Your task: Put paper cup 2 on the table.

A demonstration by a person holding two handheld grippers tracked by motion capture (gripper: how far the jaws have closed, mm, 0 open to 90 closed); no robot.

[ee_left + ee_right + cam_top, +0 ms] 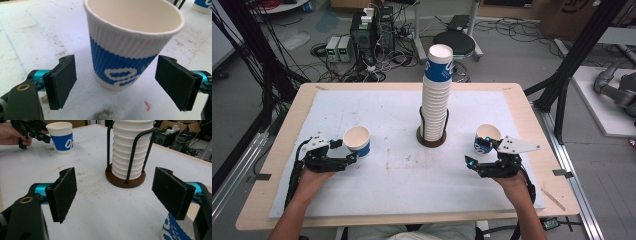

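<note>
Looks like pre-grasp: left gripper [115,82] released, jaws either side of white-and-blue ribbed paper cup [130,42] on bench [387,170]. Right gripper [115,197] released too, nothing between. Next prob: clench on cup w/o crushing.

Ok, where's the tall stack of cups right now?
In the high view the stack of cups stands in a wire holder on a round brown base at the table's middle, between the two single cups; the right gripper view looks straight at it.

desk [522,107]: wooden, white mat [377,115] over it | centre: cup stack [437,90] in holder [431,139] | left: cup [357,141] | right: cup [486,138]
</note>
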